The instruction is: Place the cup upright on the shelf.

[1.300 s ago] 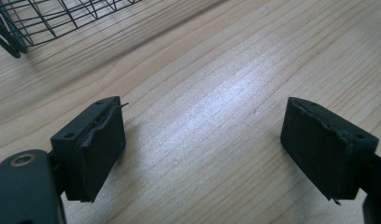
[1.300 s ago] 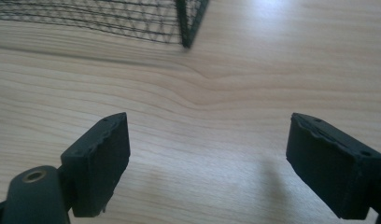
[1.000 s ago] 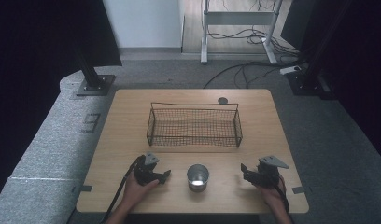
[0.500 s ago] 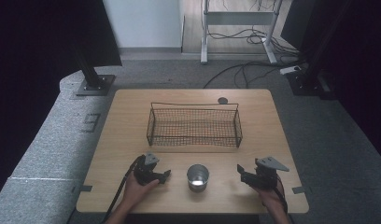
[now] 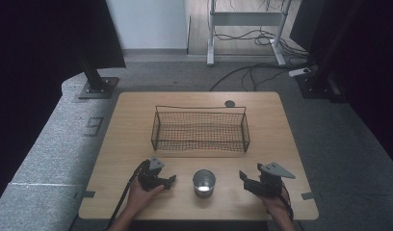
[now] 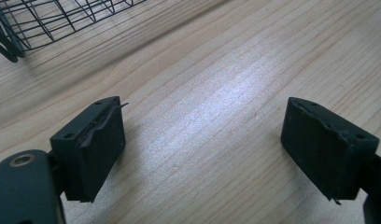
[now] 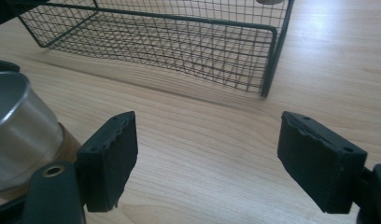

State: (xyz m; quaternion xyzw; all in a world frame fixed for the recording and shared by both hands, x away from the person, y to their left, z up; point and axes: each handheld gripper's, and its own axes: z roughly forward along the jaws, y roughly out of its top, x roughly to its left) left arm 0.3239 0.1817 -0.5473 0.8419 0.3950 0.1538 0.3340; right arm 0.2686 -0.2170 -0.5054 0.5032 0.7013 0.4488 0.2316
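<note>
A shiny metal cup (image 5: 204, 182) stands upright near the table's front edge, between my two grippers. My left gripper (image 5: 169, 180) rests to its left, open, with bare wood between its jaws (image 6: 202, 144). My right gripper (image 5: 245, 179) sits to the cup's right, also open and holding nothing (image 7: 207, 158). In the right gripper view the cup (image 7: 16, 126) stands just left of the left jaw, apart from it. A black wire basket (image 5: 200, 129) sits empty in the middle of the table, behind the cup.
The wooden table (image 5: 132, 130) carries a small round dark disc (image 5: 229, 103) near its far edge. The basket's corner (image 6: 20, 23) shows at the top left of the left gripper view. Black stands and cables lie on the grey floor beyond.
My right gripper has shifted slightly left, toward the cup. The left gripper and the cup have stayed put.
</note>
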